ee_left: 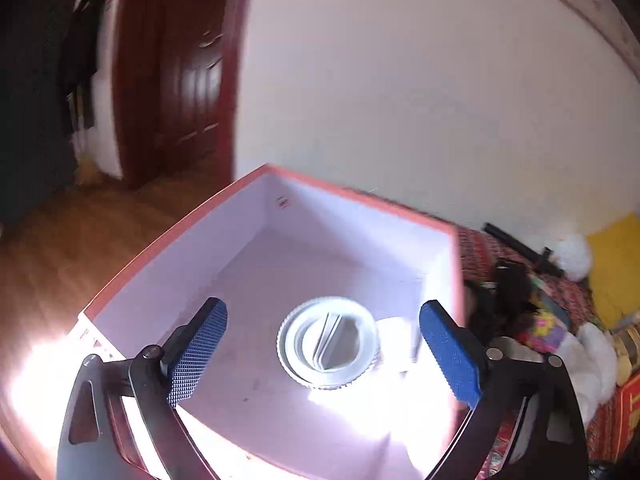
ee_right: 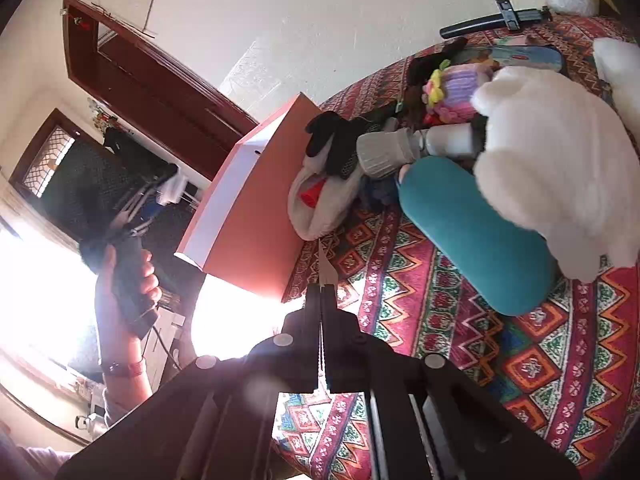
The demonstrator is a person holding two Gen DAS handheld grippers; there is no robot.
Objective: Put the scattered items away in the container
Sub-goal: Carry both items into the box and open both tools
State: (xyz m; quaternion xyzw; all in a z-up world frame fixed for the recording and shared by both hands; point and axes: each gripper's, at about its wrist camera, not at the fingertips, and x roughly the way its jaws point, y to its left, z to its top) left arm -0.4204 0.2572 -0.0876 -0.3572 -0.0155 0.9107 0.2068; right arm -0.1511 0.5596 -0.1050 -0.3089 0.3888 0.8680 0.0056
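Note:
In the left wrist view an orange box (ee_left: 360, 196) with a white inside lies below my left gripper (ee_left: 323, 306). Its blue-padded fingers (ee_left: 198, 354) stand wide open, holding nothing. A white round ribbed lid-like piece (ee_left: 328, 342) rests on the box floor between and beneath them, untouched. In the right wrist view my right gripper (ee_right: 323, 290) is shut over the patterned bedspread (ee_right: 520, 360), just right of the orange box (ee_right: 256, 216). A thin pale sliver juts past its tips; what it is I cannot tell.
Scattered on the bed are black gloves (ee_right: 340, 140), a grey-white bottle (ee_right: 384, 152), a knitted toy (ee_right: 460, 88), a teal cushion (ee_right: 460, 220), a white plush (ee_right: 552, 160) and a black rod (ee_right: 492, 24). A hand (ee_right: 132, 276) holds the left gripper's handle. A dark red door (ee_left: 192, 80) stands behind.

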